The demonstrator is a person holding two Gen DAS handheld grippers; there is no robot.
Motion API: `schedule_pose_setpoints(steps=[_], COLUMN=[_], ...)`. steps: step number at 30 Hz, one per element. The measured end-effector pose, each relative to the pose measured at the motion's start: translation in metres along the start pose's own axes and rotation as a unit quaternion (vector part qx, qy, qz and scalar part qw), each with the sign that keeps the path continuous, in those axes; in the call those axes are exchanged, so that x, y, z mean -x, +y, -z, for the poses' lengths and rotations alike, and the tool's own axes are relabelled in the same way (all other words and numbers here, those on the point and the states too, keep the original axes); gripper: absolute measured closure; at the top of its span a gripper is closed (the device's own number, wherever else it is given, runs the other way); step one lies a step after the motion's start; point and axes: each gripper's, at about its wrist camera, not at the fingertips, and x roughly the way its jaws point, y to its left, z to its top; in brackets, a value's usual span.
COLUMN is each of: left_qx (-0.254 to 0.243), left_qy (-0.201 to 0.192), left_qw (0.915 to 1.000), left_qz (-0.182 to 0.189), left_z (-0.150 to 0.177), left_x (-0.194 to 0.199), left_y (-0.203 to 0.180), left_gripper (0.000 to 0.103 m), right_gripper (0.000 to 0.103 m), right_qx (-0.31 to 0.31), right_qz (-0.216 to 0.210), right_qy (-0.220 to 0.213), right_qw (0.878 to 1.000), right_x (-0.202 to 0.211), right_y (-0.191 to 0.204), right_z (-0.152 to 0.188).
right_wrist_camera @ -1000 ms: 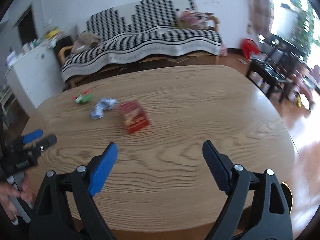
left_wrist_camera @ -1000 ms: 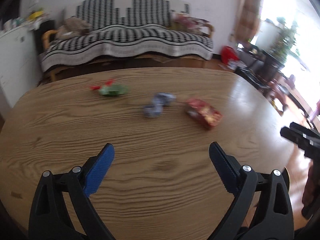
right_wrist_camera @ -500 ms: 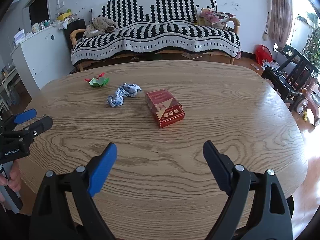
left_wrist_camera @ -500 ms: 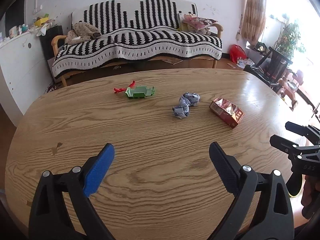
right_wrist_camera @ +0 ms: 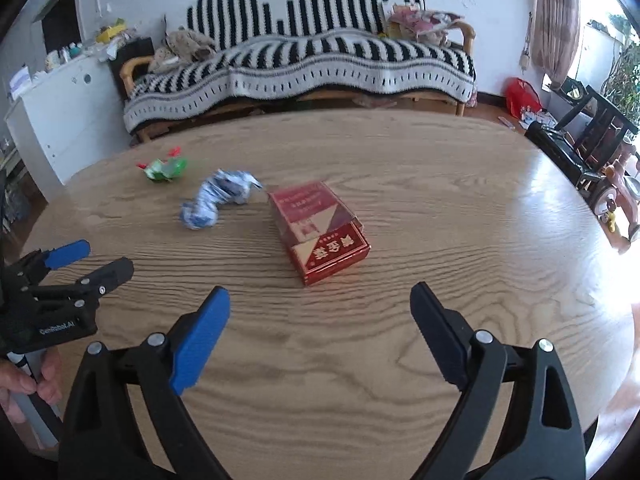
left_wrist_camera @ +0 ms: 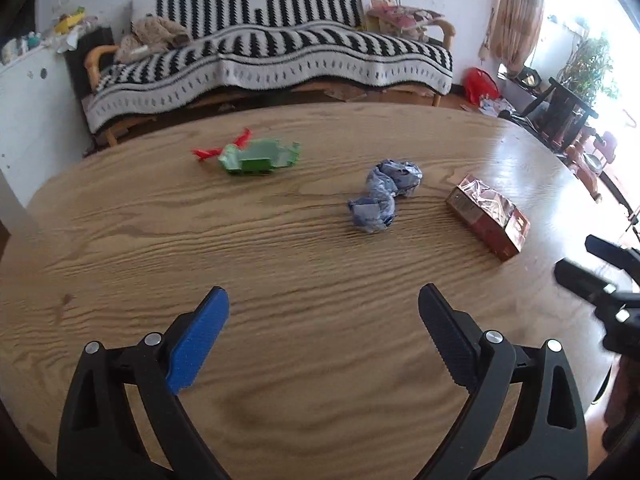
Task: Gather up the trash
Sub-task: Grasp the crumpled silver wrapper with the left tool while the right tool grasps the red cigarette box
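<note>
Tongs (left_wrist_camera: 323, 306) (right_wrist_camera: 320, 304) are both gaping empty — crumpled foil wad (left_wrist_camera: 383, 195) lying at twelve o'clock, glossy red carton (right_wrist_camera: 320, 236) alongside on grained wooden counter (left_wrist_camera: 280, 248).

Two low wrist views facing the sofa (left_wrist_camera: 272, 52), left beside right, sharing the table (left_wrist_camera: 280, 264)

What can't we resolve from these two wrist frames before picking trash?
- Bin or bag for the trash: in neither view.
- Green wrapper: small and motion-blurred in the right wrist view; print unreadable.
- Crumpled blue-white wrapper: blurred there; contents unclear.
- Red box: its far side is hidden in both views.
- Right tongs: cut off by the frame edge in the left wrist view.
</note>
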Motion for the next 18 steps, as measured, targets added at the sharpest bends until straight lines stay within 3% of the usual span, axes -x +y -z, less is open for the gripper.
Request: schedule_pose_setpoints(steps=[7,11,14,16,17,18], left_qx=[-0.025,-0.039,-0.066,-0.069,-0.069,-0.074], left_qy=[0.015,0.039,0.033,0.03,0.028,0.024], left_qw=[0.9995,0.9984,0.9972,0.997,0.997,0.9968], left_qz=[0.015,0.016,0.01,0.022,0.022,0.019], left_z=[-0.028,-0.039,-0.048,-0.054,-0.055,-0.056], left_x=[-0.052,-0.082,-0.093,-0.096,-0.096,-0.096], left_y=[-0.016,-0.022,-0.032,-0.037,-0.04,-0.044], left_gripper=[0.01,0.01,0.01,0.011,0.016,0.029], right_gripper=[0.015,0.013,0.013,0.025,0.032,0.039], right_qx=[0.027,0.013,0.023,0.031,0.036,0.041], right_qz=[0.035,0.025,0.015,0.007,0.002,0.002], right_qy=[0.043,0.059,0.058,0.051,0.047,0.046], right_qw=[0.998,0.998,0.998,0.998,0.998,0.998], right_x=[-0.062,-0.086,-0.094,-0.096,-0.094,-0.094], right_y=[-0.003,-0.009,-0.007,-0.004,-0.001,0.001], right_z=[-0.013,-0.02,-0.028,-0.032,-0.034,-0.037])
